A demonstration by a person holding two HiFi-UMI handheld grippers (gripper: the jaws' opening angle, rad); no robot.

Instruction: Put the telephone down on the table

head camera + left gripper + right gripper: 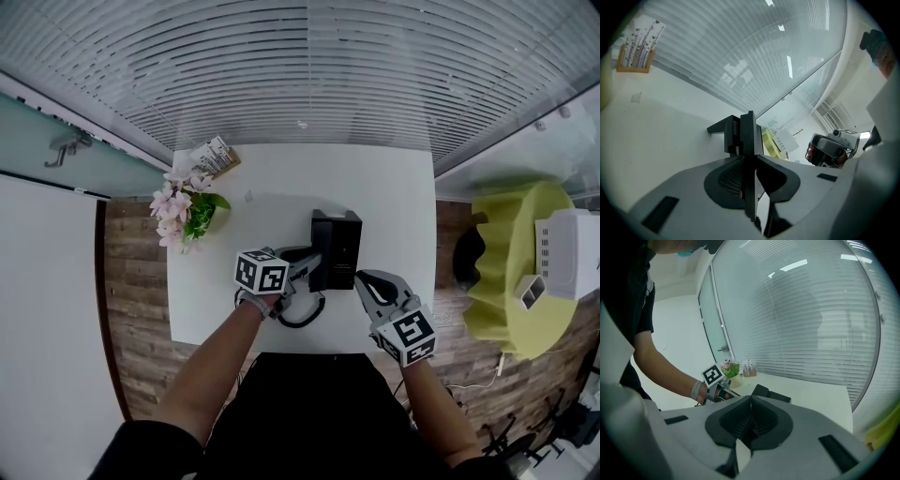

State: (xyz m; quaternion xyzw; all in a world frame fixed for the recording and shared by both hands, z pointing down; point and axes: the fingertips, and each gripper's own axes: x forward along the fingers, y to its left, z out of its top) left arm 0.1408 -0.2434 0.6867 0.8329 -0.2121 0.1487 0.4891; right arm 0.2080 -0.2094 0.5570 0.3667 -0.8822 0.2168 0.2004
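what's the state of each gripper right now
left gripper: closed on the handset
right gripper: closed, holding nothing

In the head view the marker cube [261, 272] of the left tool [292, 270] covers that tool's jaws and much of the handset [305, 254], and the coiled cord [302, 317] passes out of sight under that hand. Print on the card stand [214, 156] at the far left corner of the desk [394, 197] is too small to read. In the right gripper view the body of the right tool [750, 401] hides most of the telephone [771, 394].
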